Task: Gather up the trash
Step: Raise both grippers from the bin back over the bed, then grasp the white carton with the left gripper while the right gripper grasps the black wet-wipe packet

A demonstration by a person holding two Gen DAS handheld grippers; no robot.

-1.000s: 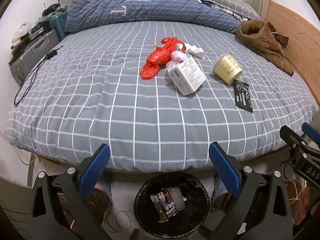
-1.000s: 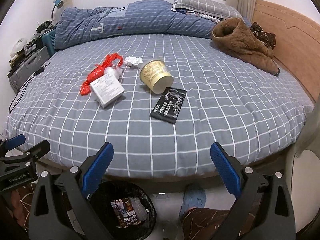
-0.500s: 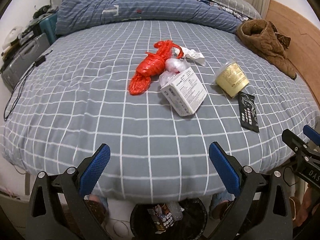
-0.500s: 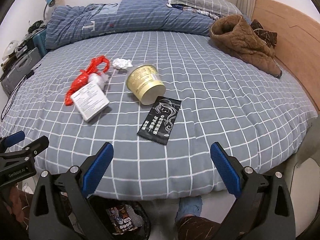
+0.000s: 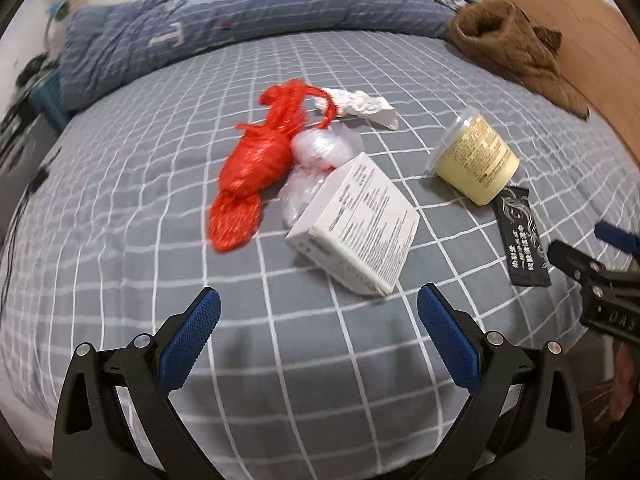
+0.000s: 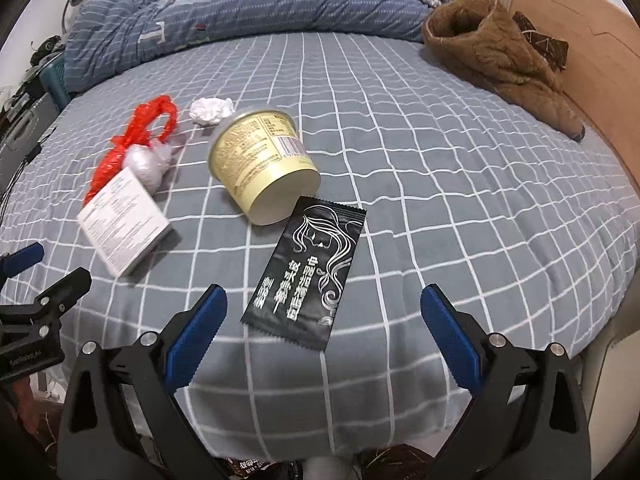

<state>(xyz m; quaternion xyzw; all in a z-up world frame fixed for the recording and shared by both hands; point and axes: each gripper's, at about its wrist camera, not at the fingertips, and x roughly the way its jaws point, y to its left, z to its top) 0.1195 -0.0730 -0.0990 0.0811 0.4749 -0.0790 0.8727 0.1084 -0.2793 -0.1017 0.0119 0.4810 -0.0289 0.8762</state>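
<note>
Trash lies on the grey checked bed (image 5: pixel 120 200). A white box (image 5: pixel 354 226) (image 6: pixel 122 218) is just ahead of my open, empty left gripper (image 5: pixel 316 332). Behind it lie a red plastic bag (image 5: pixel 260 164) (image 6: pixel 132 140), a clear plastic wad (image 5: pixel 316 152) and a crumpled white tissue (image 5: pixel 360 104) (image 6: pixel 211 110). A yellow tub (image 5: pixel 474 156) (image 6: pixel 262 164) lies on its side. A black sachet (image 6: pixel 308 268) (image 5: pixel 520 236) lies just ahead of my open, empty right gripper (image 6: pixel 322 328).
A blue duvet (image 6: pixel 240 4) and pillow are piled at the head of the bed. A brown coat (image 6: pixel 500 56) lies at the right by the wooden headboard (image 6: pixel 580 40). Cases and cables stand beside the bed at the left (image 6: pixel 24 120).
Both grippers have moved up and forward over the bed, closer to the trash. The black bin below the bed edge has dropped out of view.
</note>
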